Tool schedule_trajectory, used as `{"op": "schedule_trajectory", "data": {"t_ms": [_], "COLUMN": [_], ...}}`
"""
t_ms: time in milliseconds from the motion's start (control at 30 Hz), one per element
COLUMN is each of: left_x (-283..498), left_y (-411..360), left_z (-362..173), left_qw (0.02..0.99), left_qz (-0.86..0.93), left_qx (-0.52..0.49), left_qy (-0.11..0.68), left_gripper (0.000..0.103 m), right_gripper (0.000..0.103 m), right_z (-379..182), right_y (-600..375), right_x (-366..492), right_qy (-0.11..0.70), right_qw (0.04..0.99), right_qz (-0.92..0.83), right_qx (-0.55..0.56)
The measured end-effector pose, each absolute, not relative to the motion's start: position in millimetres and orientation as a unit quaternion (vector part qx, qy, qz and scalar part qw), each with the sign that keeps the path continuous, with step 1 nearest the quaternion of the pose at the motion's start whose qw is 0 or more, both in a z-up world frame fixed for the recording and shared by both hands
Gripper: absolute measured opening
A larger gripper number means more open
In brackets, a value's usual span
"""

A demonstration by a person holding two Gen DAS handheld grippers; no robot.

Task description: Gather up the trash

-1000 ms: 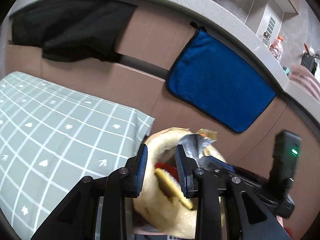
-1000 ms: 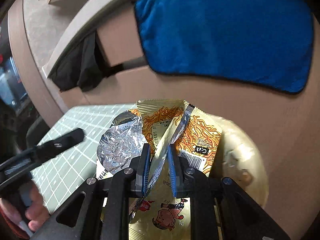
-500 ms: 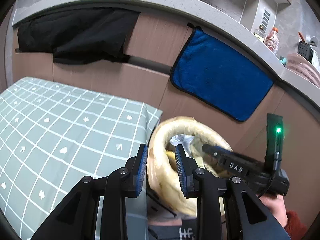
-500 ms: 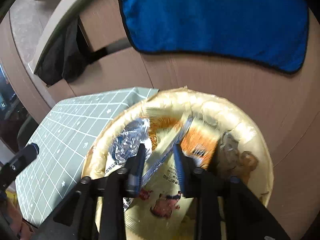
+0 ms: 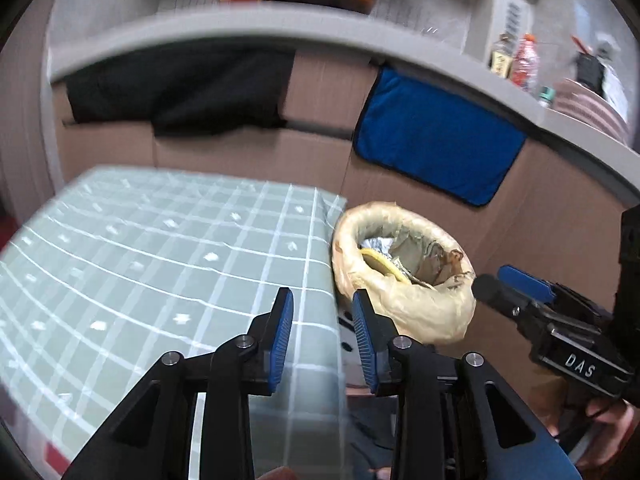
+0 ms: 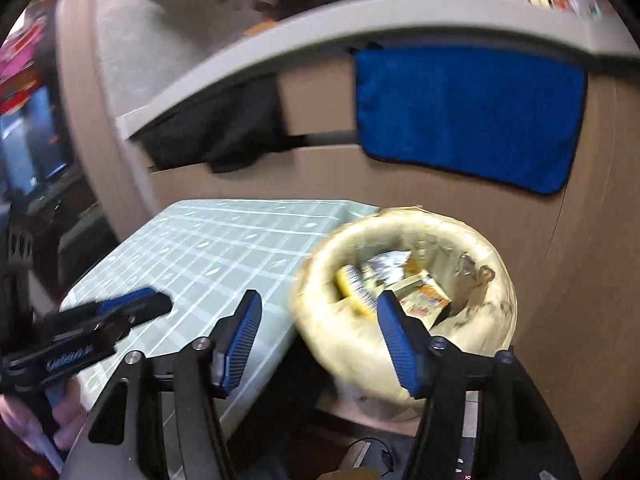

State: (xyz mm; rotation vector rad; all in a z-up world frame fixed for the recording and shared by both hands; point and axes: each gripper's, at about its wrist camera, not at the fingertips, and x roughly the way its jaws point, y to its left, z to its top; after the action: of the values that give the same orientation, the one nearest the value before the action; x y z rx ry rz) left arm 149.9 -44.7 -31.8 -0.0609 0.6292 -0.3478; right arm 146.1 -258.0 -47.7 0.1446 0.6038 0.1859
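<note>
A trash bin lined with a cream bag [image 5: 416,312] stands off the right edge of the green checked table [image 5: 160,264]. It also shows in the right wrist view [image 6: 472,336]. Wrappers [image 6: 424,296] and foil [image 5: 374,245] lie inside it. My left gripper [image 5: 322,340] is open and empty over the table's right edge, short of the bin. My right gripper [image 6: 320,340] is open wide and empty, pulled back above the bin's near rim. Each gripper shows in the other's view: the right one [image 5: 520,288], the left one [image 6: 132,308].
A blue towel [image 5: 436,152] and a black cloth [image 5: 180,96] hang on the brown cabinet front behind. A grey counter [image 5: 440,52] above carries bottles and a pink basket. The table also appears in the right wrist view [image 6: 224,248].
My right gripper has opened and let go of the orange noodle wrapper, which now lies in the bin. Both grippers have drawn back from the bin, the left one over the table.
</note>
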Motion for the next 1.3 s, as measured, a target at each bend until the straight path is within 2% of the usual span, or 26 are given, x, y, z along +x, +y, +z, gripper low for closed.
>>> {"op": "schedule_trajectory", "data": {"t_ms": [233,500,767,1300], "left_x": [66,37,9,-1], "left_y": [-27,-11,1,11], "left_z": [-16,-17,2,8], "left_qw": [0.958,0.957,0.972,0.973], "left_qz": [-0.107,-0.079,-0.057,-0.043], "left_qx": [0.030,0.024,0.020,0.006], "left_qy": [0.265,0.279,0.229,0.225], "left_gripper": [0.035,0.035,0.035,0.035], "right_gripper": [0.058,0.058,0.058,0.058], "right_z": [-34,-26,-10,-6], "right_y": [-225,-202,-181,-171], "right_x": [61,12,-5,-15], "right_qy": [0.270,0.248,0.225,0.222], "right_qw": [0.960,0.963,0.970,0.970], "right_qz": [0.054,0.066,0.074,0.085], "right_qx": [0.056,0.082,0.048,0.040]}}
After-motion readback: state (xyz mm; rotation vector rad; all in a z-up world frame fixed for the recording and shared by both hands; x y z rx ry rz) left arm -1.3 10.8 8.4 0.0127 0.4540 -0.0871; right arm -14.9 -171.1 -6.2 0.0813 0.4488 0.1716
